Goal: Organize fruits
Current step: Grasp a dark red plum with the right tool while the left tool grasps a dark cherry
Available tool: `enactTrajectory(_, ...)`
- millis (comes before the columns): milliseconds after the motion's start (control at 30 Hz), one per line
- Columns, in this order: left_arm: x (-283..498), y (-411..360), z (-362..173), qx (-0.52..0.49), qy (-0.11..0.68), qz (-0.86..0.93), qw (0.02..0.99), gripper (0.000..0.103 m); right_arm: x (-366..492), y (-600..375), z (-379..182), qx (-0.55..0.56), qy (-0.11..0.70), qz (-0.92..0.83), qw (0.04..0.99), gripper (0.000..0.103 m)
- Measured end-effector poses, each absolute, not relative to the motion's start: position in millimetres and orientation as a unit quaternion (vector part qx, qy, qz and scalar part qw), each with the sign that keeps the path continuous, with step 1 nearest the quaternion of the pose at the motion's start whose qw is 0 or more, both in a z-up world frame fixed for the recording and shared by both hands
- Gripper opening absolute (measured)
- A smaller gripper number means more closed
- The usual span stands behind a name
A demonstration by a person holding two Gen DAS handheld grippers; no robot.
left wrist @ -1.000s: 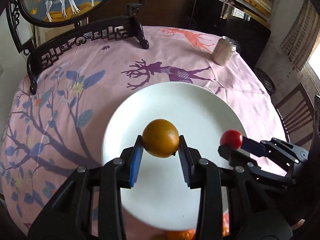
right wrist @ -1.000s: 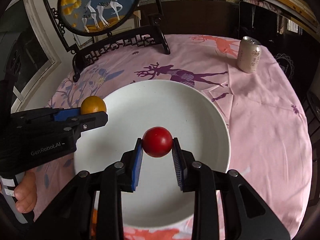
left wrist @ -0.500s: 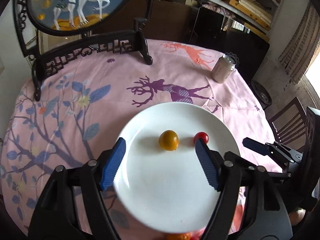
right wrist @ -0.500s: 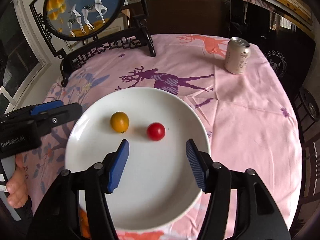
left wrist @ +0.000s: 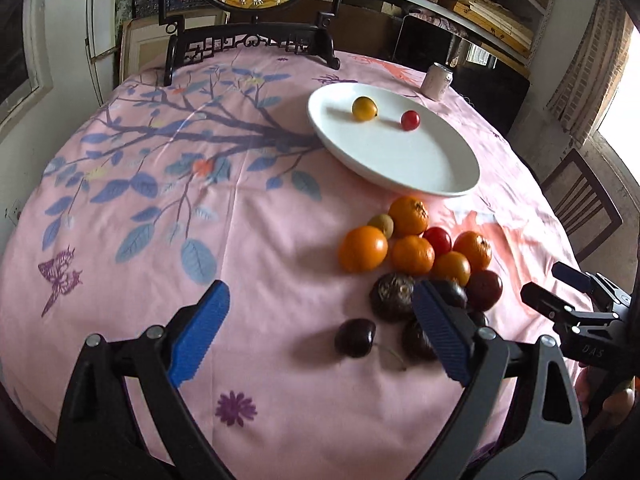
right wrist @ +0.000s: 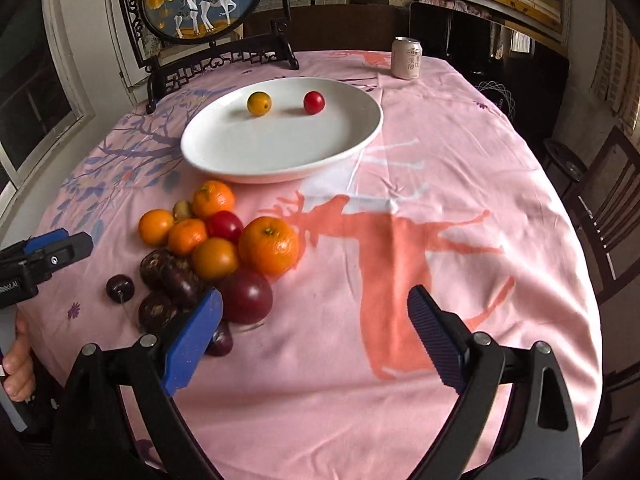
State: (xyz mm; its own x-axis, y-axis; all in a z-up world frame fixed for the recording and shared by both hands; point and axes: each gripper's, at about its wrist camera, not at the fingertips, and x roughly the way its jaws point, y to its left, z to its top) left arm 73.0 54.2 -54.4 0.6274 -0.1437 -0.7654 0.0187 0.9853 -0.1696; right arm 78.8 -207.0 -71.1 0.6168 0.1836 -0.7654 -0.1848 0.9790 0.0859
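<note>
A white plate [left wrist: 440, 168] [right wrist: 224, 152] holds a yellow fruit [left wrist: 364, 109] [right wrist: 259, 103] and a small red fruit [left wrist: 410, 120] [right wrist: 313, 102]. Nearer me lies a pile of fruit: oranges [left wrist: 363, 249] [right wrist: 268, 245], a red one [right wrist: 225, 225], dark passion fruits [left wrist: 391, 295] [right wrist: 157, 268], a plum [right wrist: 247, 297] and a cherry [left wrist: 355, 337] [right wrist: 120, 287]. My left gripper [left wrist: 320, 332] hovers above the cloth near the cherry, jaws still opening, nothing between them. My right gripper [right wrist: 316, 338] hangs right of the pile, also opening and empty.
A drink can [left wrist: 437, 81] [right wrist: 406, 58] stands at the far edge of the pink printed tablecloth [right wrist: 440, 200]. A framed deer picture on a dark stand [right wrist: 200, 0] sits at the back. Wooden chairs [left wrist: 580, 208] stand beside the table on the right.
Both grippers let go of their fruits on the plate, opened wide and pulled back toward the near side. The yellow and red fruits now rest on the plate; the fruit pile has come into view.
</note>
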Motion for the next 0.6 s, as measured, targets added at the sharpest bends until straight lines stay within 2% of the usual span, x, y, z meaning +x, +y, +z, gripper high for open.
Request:
enactTrajectory(233, 48, 53, -58, -0.046, 0.419, -0.032, 0.906, 0.094, 62, -189, -74, -0.003, 0.408, 0.127, 0.904, 0.094)
enactTrajectory(300, 46, 53, -61, -0.039, 0.422, -0.029, 0.905, 0.094, 68, -187, -81, 0.013, 0.408, 0.132, 0.903, 0.077)
enactTrajectory(333, 45, 53, -62, -0.038, 0.423, -0.028, 0.905, 0.094, 75, -186, -87, 0.022, 0.423, 0.136, 0.896, 0.054)
enactTrajectory(367, 44, 53, -63, -0.038, 0.425, -0.029, 0.904, 0.094, 82, -186, -94, 0.036, 0.441, 0.145, 0.885, 0.049)
enactTrajectory(467, 42, 55, -64, -0.039, 0.427, -0.033, 0.903, 0.094, 97, -186, -108, 0.084, 0.471, 0.187, 0.858, 0.048)
enactTrajectory(533, 42, 53, -65, -0.033, 0.428, -0.033, 0.902, 0.094, 99, -184, -109, 0.097, 0.474, 0.199, 0.852, 0.038)
enactTrajectory(600, 43, 51, -68, -0.025, 0.431, -0.034, 0.901, 0.094, 93, -180, -104, 0.075, 0.469, 0.192, 0.859, 0.038)
